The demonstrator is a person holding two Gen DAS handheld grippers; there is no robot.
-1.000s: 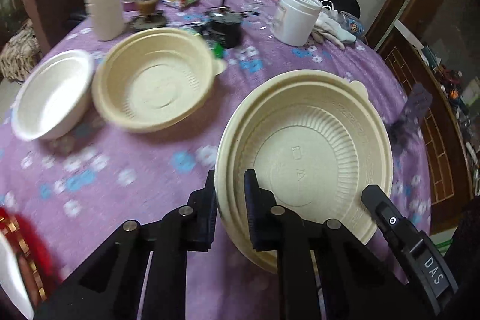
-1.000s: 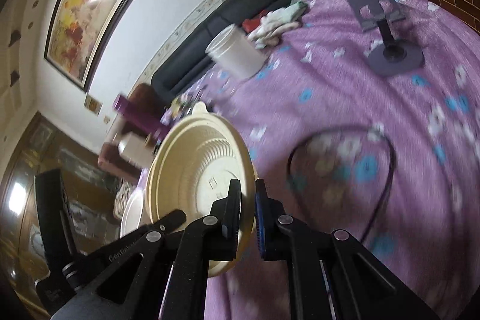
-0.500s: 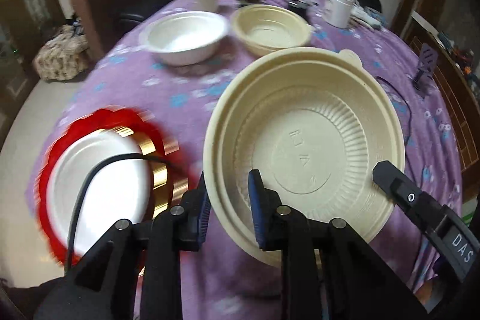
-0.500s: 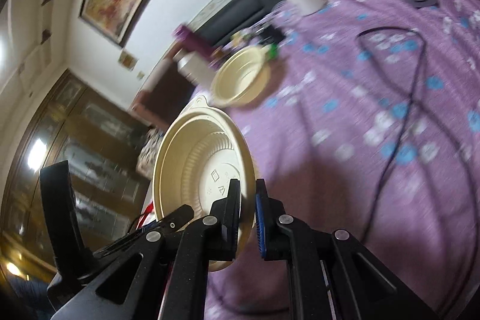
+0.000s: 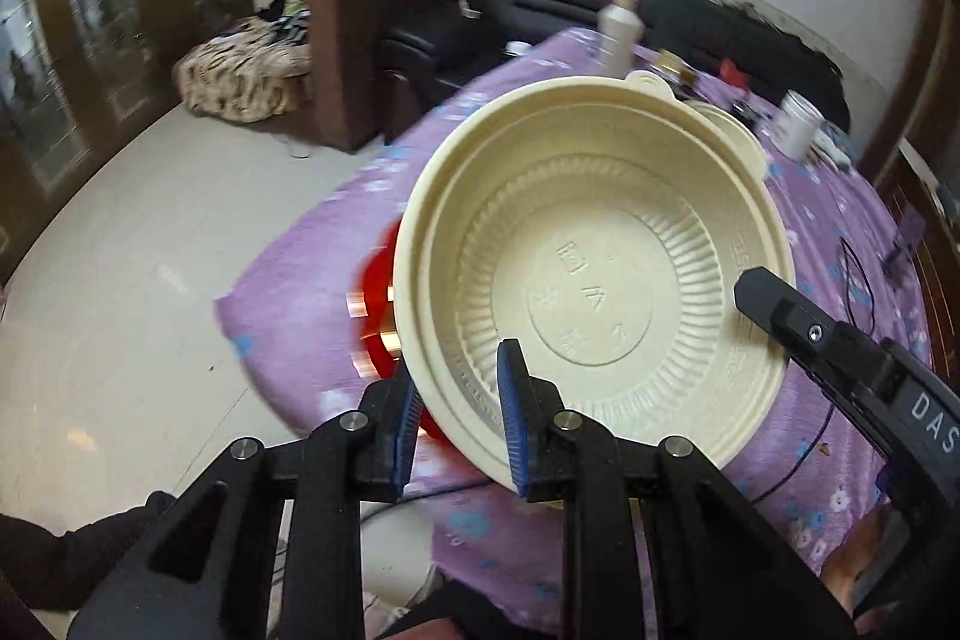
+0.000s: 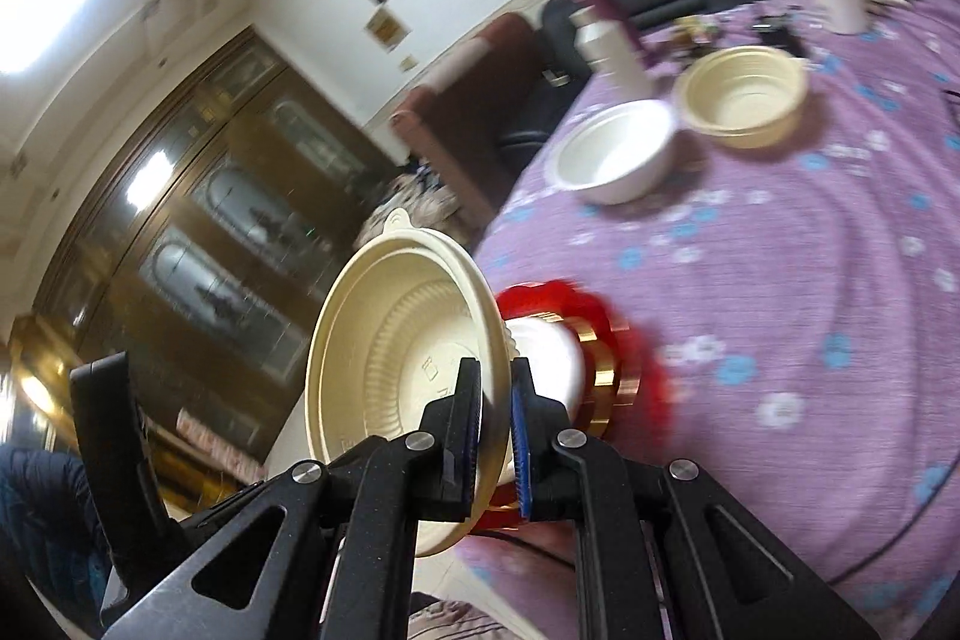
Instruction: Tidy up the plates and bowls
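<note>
Left wrist view: the cream plate, clamped at opposite rims by left gripper and right gripper, is now carried over the red plate, previously farther left.

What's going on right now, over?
Left gripper and right gripper both shut on the beige bowl, held tilted in the air. Red plate on the table beneath. White bowl farther off, nothing in the way.

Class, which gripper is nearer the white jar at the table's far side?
Right, probably. The right gripper clamps the rim of the cream bowl on the side toward the white jar; the left gripper clamps the rim farther from it.
</note>
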